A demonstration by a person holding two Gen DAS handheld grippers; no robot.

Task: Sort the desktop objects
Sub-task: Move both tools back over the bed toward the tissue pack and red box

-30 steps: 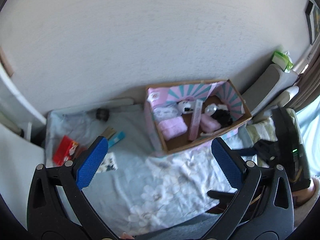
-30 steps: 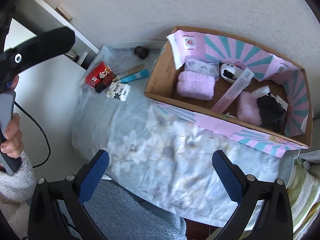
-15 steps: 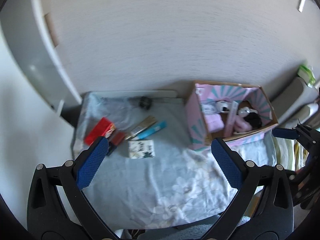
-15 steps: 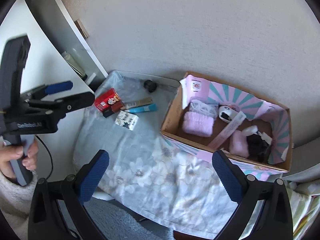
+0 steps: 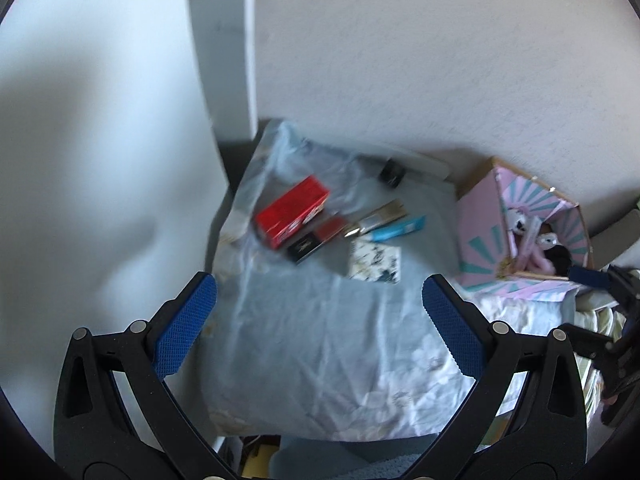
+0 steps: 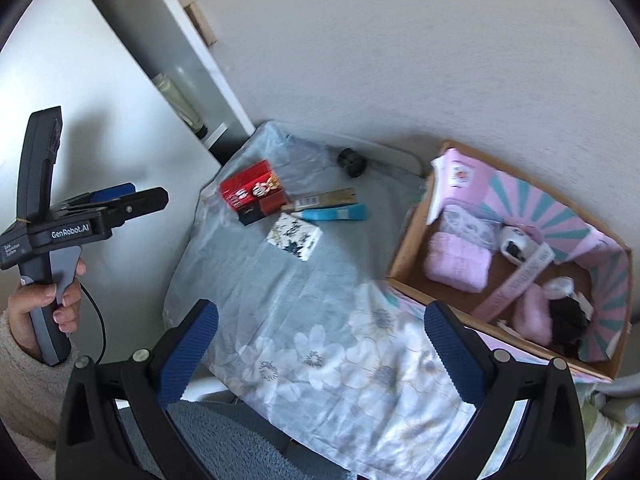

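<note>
A red box (image 5: pixel 294 211) (image 6: pixel 250 190), a small black box (image 5: pixel 304 249), a gold stick (image 6: pixel 326 198), a blue tube (image 5: pixel 398 229) (image 6: pixel 334 213), a white floral box (image 5: pixel 376 261) (image 6: pixel 296 236) and a black round cap (image 6: pixel 352 159) lie on the floral-cloth table (image 6: pixel 320 320). A cardboard box (image 6: pixel 412 236) (image 5: pixel 476 216) at the right holds pink items, a white-black toy and a black item. My left gripper (image 5: pixel 320 328) is open and empty, high above the table's left part; it also shows in the right wrist view (image 6: pixel 120 200). My right gripper (image 6: pixel 320 352) is open and empty above the table's front.
A white shelf unit (image 6: pixel 172 60) stands left of the table against the wall. A grey fluffy surface (image 6: pixel 224 440) lies below the table's front edge. A pale striped cloth (image 5: pixel 600 312) lies to the right.
Both grippers have swung left and pulled back. The loose items on the left have come toward the middle of both views, and the cardboard box has shifted right.
</note>
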